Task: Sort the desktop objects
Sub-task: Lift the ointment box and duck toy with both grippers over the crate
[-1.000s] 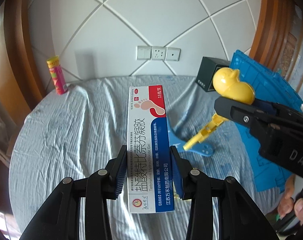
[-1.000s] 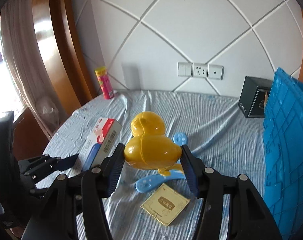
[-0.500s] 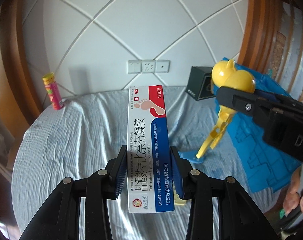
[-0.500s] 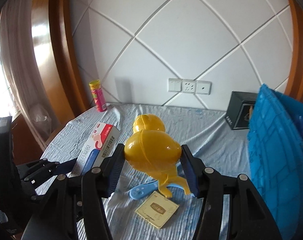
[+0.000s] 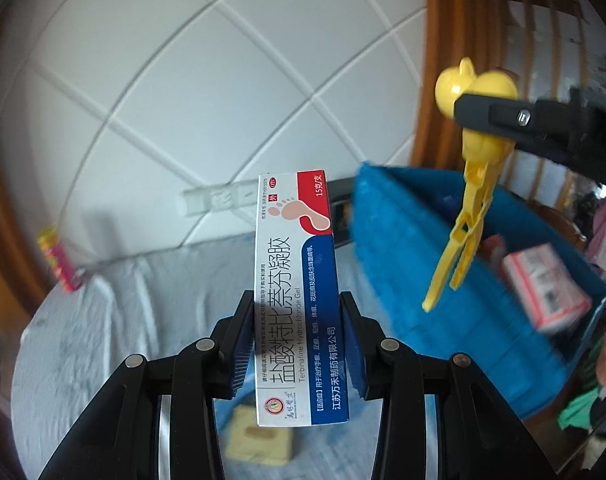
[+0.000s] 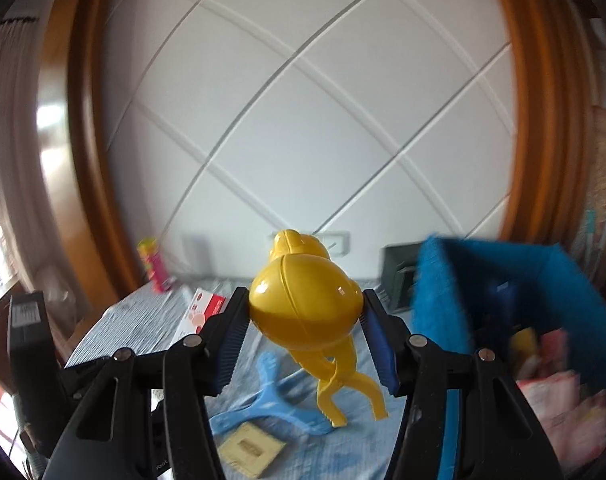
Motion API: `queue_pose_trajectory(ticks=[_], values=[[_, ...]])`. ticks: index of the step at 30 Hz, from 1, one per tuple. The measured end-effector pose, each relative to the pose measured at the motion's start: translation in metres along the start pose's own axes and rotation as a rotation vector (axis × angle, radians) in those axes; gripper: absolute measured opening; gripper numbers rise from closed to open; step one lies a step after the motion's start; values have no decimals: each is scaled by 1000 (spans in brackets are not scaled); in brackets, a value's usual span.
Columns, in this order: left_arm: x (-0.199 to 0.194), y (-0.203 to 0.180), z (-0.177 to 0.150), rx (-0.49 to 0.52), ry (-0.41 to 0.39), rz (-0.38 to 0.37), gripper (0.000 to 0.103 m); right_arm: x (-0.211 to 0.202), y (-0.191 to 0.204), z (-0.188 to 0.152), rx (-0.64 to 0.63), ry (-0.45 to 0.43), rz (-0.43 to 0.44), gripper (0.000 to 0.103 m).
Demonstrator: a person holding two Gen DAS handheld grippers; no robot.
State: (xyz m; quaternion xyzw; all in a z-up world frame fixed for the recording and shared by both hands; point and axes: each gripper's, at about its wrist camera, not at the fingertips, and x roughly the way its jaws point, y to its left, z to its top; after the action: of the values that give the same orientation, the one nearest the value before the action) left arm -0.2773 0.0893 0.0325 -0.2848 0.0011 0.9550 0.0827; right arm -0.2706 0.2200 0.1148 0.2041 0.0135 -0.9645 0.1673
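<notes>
My left gripper [image 5: 297, 344] is shut on a white, red and blue ointment box [image 5: 297, 264] and holds it upright above the table. My right gripper [image 6: 305, 342] is shut on a yellow duck-shaped tongs toy [image 6: 305, 306], lifted clear of the table with its handles hanging down; the toy also shows in the left wrist view [image 5: 473, 120] at upper right. A blue bin [image 6: 503, 300] stands to the right and holds pink and yellow packets; in the left wrist view the bin [image 5: 423, 260] is right of the ointment box.
On the grey-striped tablecloth [image 6: 151, 320] lie a blue tongs toy [image 6: 263, 404] and a small tan card box [image 6: 251, 448]. A pink and yellow tube [image 6: 153, 266] stands at the far left. A dark box [image 6: 399, 280] stands by the wall.
Both grippers have risen and swung right toward the blue bin with their objects. The duck toy has come well up off the table, and the bin's inside has come into sight.
</notes>
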Motion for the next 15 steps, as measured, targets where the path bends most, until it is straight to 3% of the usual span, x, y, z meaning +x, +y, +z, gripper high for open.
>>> queue_pose_trajectory(ticks=[8,10,15], values=[[24,-147,90,108,-94,-103,39,-57,-138,43,14,-68,-147,55],[38,-178,98,129,-70,-127,39,-56,-164,36,19,-28,-167,55],[89,-256,97,180,83,-199,39,-47,-226,15,35,85,-209,55]])
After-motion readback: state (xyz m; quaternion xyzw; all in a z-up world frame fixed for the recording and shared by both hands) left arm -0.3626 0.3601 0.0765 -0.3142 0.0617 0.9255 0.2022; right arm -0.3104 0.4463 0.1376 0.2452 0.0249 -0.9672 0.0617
